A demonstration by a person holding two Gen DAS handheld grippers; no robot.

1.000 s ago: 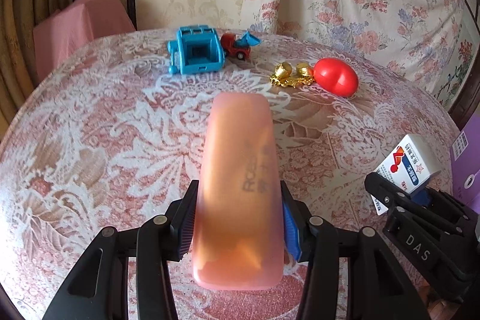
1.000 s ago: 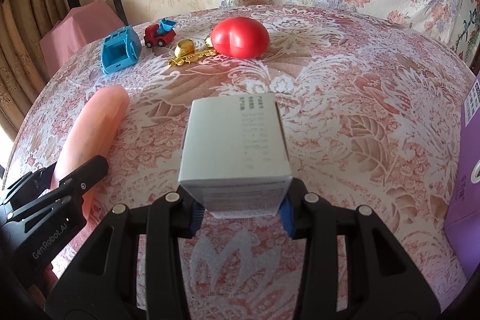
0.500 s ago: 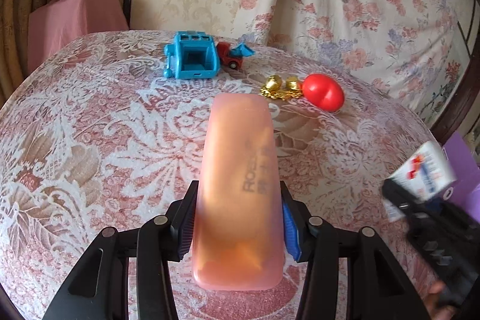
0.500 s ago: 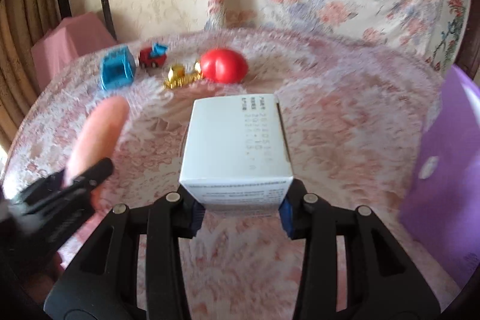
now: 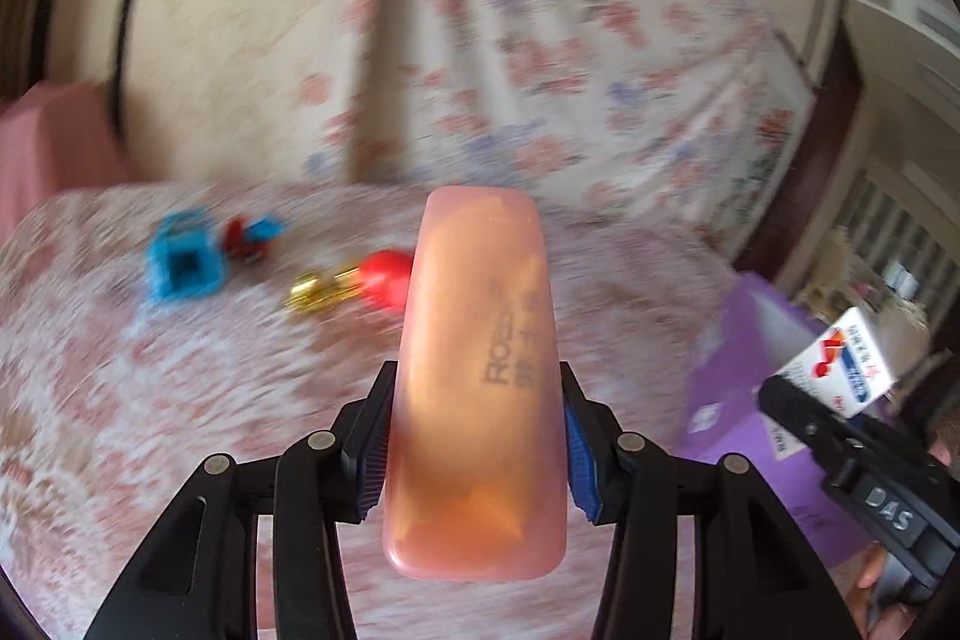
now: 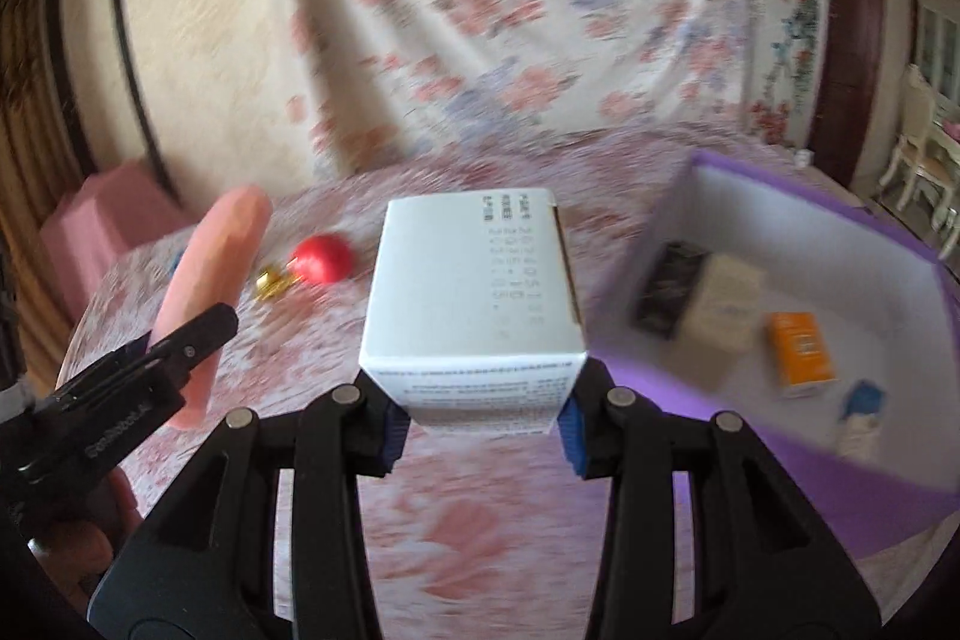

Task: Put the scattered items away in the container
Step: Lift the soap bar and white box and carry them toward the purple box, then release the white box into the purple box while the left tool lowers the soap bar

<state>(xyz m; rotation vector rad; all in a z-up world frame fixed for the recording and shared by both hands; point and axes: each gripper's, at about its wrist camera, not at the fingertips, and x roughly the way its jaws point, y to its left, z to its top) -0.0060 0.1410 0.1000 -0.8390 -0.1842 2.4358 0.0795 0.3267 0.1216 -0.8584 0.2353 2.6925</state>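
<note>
My left gripper [image 5: 474, 451] is shut on a long peach-pink case [image 5: 477, 376] and holds it above the table. My right gripper [image 6: 477, 421] is shut on a white carton [image 6: 474, 304], also raised. The purple box [image 6: 888, 484] lies to the right, open, with a black packet [image 6: 669, 289], a beige box [image 6: 723, 313], an orange box [image 6: 801, 352] and a small blue-white item [image 6: 861, 415] inside. In the left wrist view the right gripper [image 5: 840, 400] holds the carton [image 5: 843, 361] over the purple box [image 5: 750, 400]. The left gripper with the pink case [image 6: 207, 292] shows in the right wrist view.
On the lace tablecloth [image 5: 180, 400] far back lie a blue toy [image 5: 183, 265], a red and blue toy truck [image 5: 249, 238], gold trinkets [image 5: 312, 289] and a red egg-shaped thing [image 5: 387, 274]. A pink-covered seat [image 6: 102, 232] stands at the left. Flowered curtains hang behind.
Both grippers have risen and swung right with their loads. The purple box's inside has come into the right wrist view, and the toys have slid left and farther off.
</note>
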